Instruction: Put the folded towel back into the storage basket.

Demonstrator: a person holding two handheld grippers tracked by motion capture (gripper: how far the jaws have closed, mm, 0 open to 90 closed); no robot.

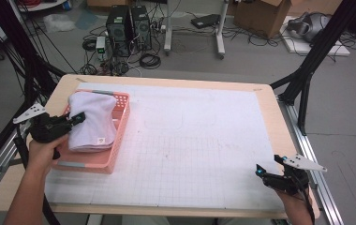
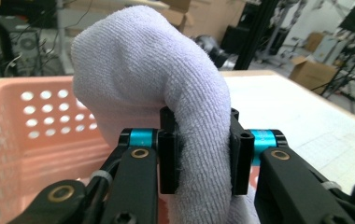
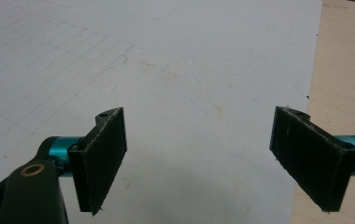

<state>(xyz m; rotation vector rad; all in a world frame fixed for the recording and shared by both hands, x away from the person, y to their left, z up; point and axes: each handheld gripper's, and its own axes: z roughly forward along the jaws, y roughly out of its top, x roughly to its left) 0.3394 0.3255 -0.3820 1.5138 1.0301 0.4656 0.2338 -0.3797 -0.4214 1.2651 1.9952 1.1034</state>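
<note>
Between the left gripper [image 2: 199, 154] pads: fold of white towel [image 2: 157, 84], clamped, above pink basket [image 2: 21, 140] rim. Right gripper [image 3: 199, 158] spread wide, bare gridded mat [image 3: 175, 70] ahead, mat edge beside one finger.

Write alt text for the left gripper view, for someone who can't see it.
The left tool is shut on a fold of white towel, which bulges up above the two black jaws. Behind it to the left is the pink basket with round holes in its wall, and to the right the white table mat.
</note>
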